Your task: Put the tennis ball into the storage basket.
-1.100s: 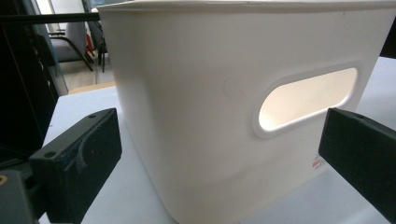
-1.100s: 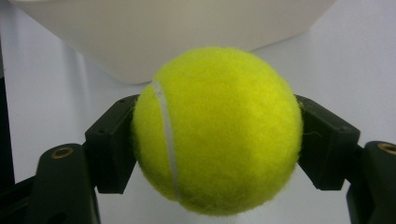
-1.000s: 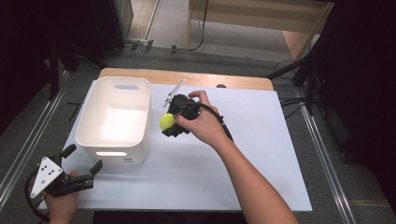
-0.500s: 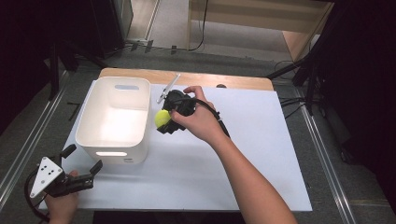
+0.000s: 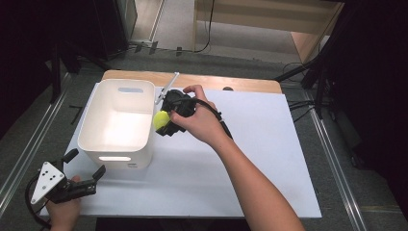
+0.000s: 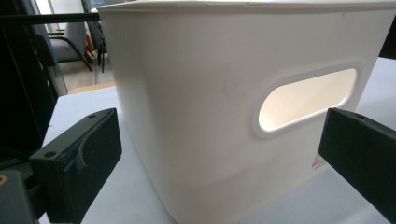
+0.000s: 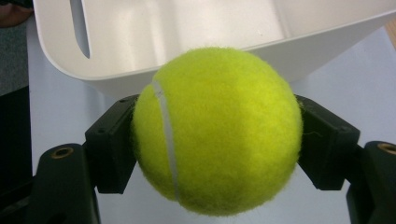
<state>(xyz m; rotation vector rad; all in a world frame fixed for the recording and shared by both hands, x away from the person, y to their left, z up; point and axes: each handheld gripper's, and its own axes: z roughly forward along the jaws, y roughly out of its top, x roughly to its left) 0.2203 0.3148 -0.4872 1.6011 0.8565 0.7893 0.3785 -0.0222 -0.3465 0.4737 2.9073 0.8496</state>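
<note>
A yellow-green tennis ball (image 7: 217, 130) sits pinched between the two black jaws of my right gripper (image 7: 217, 140), which is shut on it. In the high view that gripper (image 5: 166, 120) holds the tennis ball (image 5: 160, 118) just beside the right rim of a white plastic bin (image 5: 103, 144), above the white table sheet. The bin (image 7: 196, 70) lies open just beyond the ball and looks empty inside. My left gripper (image 5: 84, 171) rests at the table's front left corner, jaws wide open. It faces the bin's near wall (image 6: 210, 116) with its handle slot (image 6: 306, 100).
A white sheet (image 5: 269, 159) covers the table, with a wooden strip (image 5: 240, 83) along the far edge. A thin rod-like piece (image 5: 168, 84) pokes up behind the right hand. Cables (image 5: 298, 103) trail off the right side onto the floor.
My right gripper has carried the ball a little up and leftward, closer to the bin's right rim. The left gripper has stayed put.
</note>
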